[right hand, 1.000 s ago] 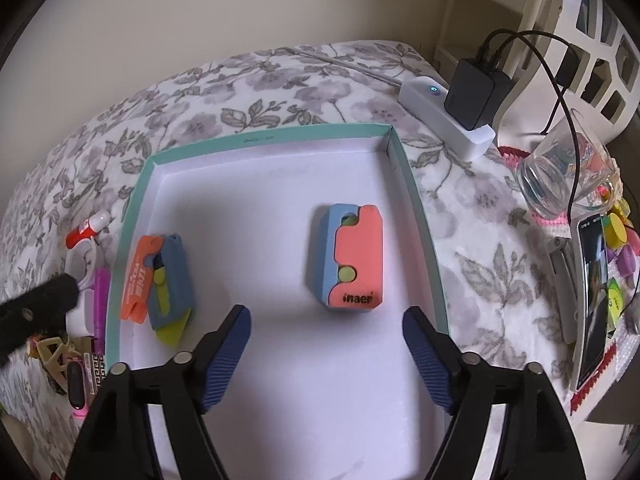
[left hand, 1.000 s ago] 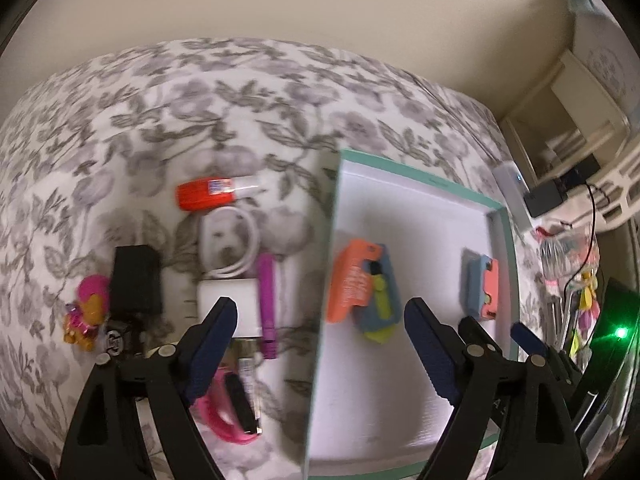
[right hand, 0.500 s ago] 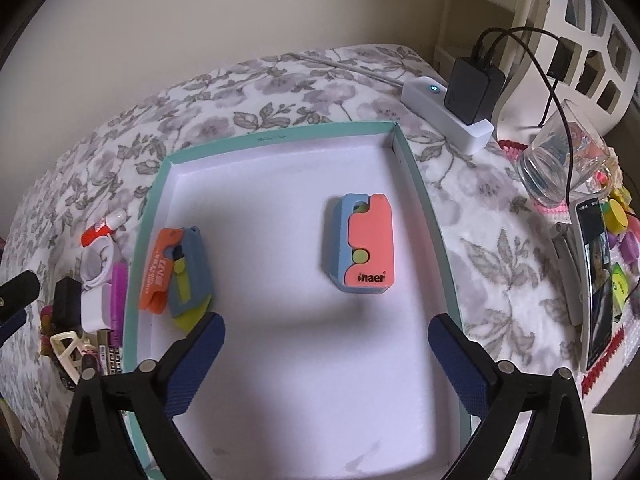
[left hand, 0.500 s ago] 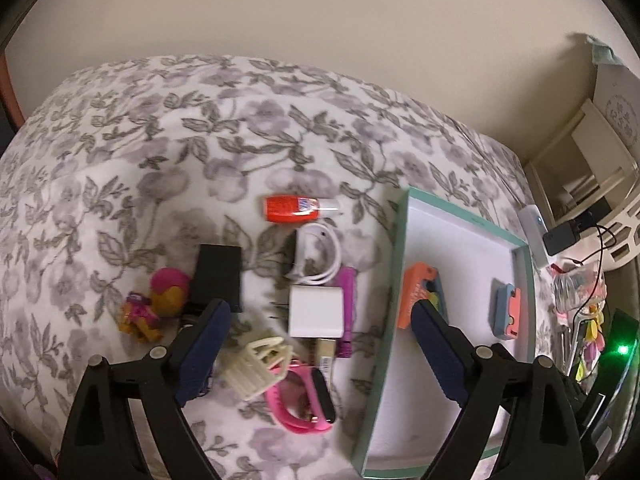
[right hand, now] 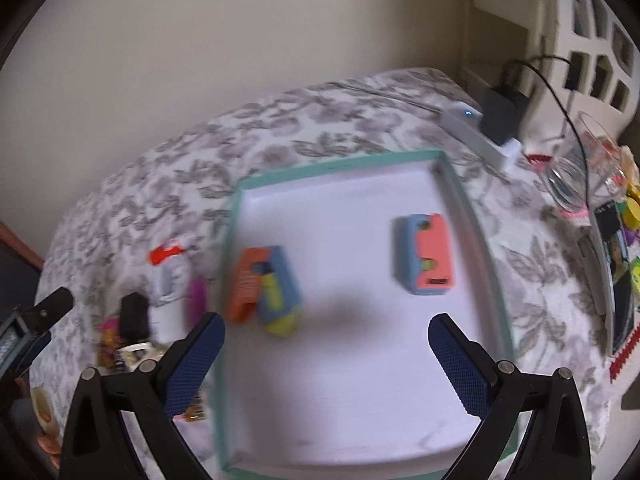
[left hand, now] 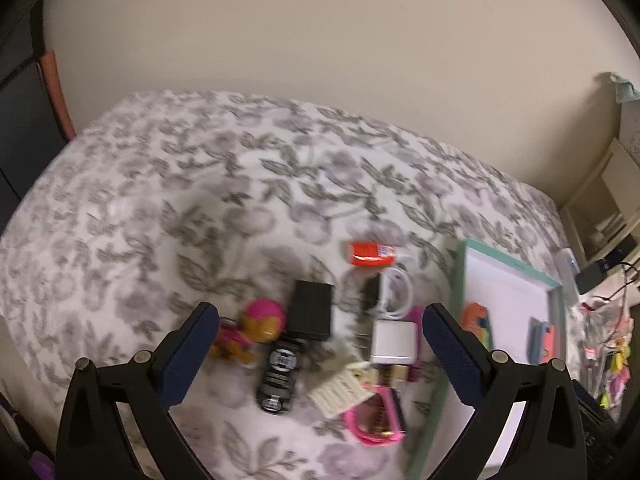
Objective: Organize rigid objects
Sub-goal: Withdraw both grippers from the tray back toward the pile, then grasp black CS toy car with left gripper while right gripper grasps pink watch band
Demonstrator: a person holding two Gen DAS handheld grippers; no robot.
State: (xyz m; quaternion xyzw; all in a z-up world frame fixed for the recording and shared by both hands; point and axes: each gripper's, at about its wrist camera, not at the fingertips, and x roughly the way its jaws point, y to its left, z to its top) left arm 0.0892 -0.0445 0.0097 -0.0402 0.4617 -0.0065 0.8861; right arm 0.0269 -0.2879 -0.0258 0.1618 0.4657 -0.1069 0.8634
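One teal-rimmed tray (right hand: 468,196), right of centre. Two orange-and-blue blocks (right hand: 426,256) inside. One red tube (left hand: 370,254), one black box (left hand: 311,310), one white charger (left hand: 393,342), one pink figure (left hand: 260,324), one toy car (left hand: 280,376), one pink band (left hand: 374,420), lower middle. One drinking glass (right hand: 576,176), right edge.

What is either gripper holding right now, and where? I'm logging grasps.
Nothing. The left gripper is opening over the loose items, and the right gripper stands open above the tray.
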